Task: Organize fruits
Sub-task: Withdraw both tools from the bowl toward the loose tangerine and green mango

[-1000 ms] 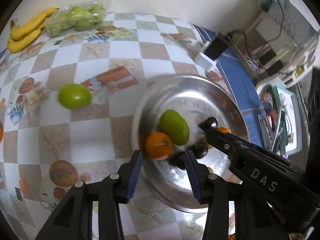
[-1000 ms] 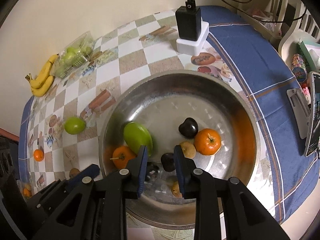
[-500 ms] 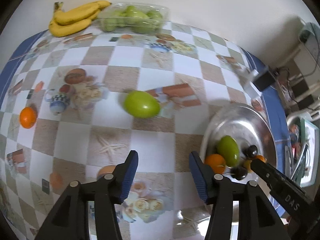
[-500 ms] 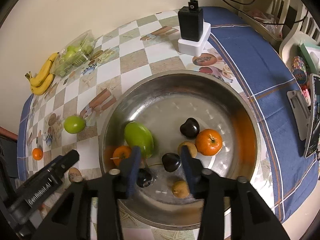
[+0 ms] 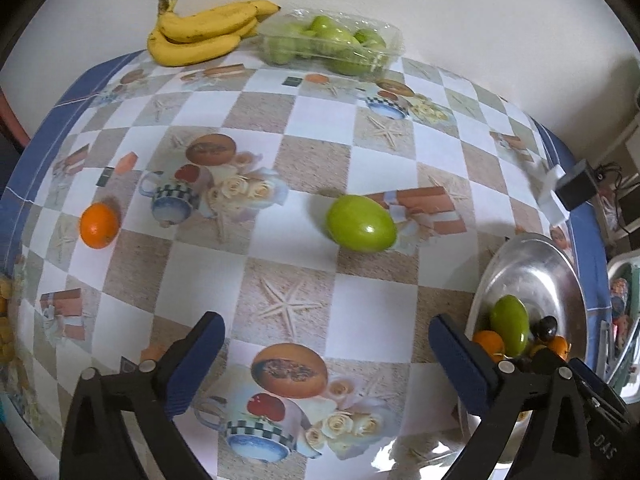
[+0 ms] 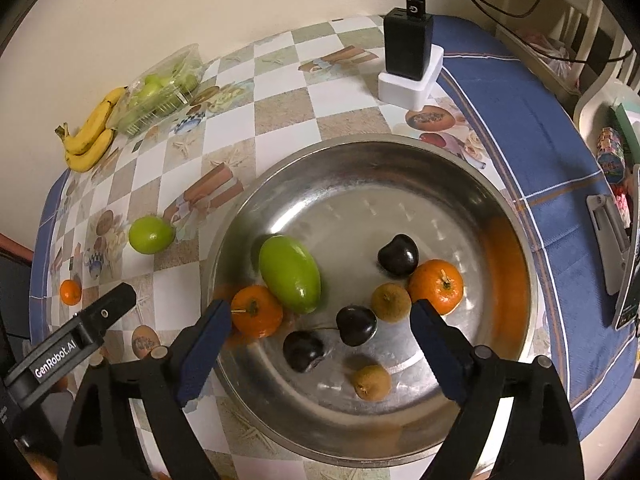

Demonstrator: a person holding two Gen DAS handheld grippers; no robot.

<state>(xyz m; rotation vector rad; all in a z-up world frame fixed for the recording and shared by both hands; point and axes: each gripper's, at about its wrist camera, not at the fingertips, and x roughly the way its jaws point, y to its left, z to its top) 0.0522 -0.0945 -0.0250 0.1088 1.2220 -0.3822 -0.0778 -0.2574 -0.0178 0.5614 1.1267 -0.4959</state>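
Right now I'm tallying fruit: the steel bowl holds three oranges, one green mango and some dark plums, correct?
Not quite. The right wrist view shows two oranges in the steel bowl, one beside the green mango and one farther right. The dark plums are there as you said.

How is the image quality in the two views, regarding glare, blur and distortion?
Left wrist view: strong fisheye bending curves the checkered tablecloth; the loose green fruit looks sharp, while the charger near the edge is smeared. Right wrist view: bright streaks of glare lie on the steel bowl, orange fruit reflects on its right wall, and dark vignette fills the corners.
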